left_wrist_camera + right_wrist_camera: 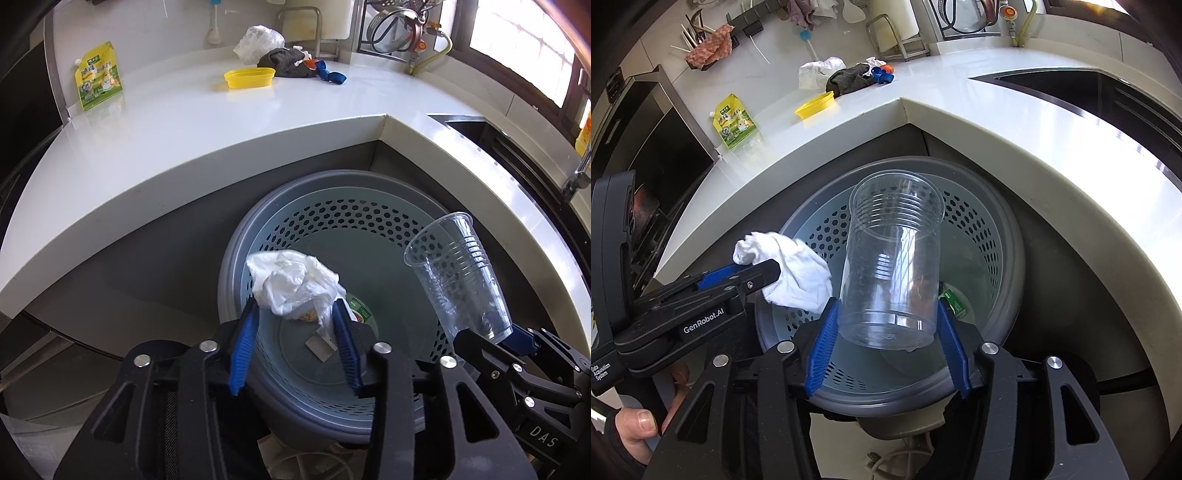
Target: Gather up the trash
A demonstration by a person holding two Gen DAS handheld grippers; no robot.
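My left gripper (295,306) (757,271) hangs over a grey bin (229,266) (1008,229) that has a pale perforated liner. Its jaws stand apart, and a crumpled white tissue (291,280) (798,277) sits loosely at the fingertips. To the right, my right gripper (886,306) (487,334) is shut on the base of a clear plastic cup (890,258) (461,277). The cup is tilted with its mouth away from me, above the bin's opening. A green wrapper (364,312) and a paper scrap (321,347) lie at the bottom of the bin.
The bin stands in the inner corner of a white L-shaped counter (221,122). On the counter are a yellow dish (249,77), a green-yellow pouch (98,75), a clear plastic bag (258,42) and a dark cloth (286,62). A sink (476,129) lies to the right. A hand (635,424) grips the left tool.
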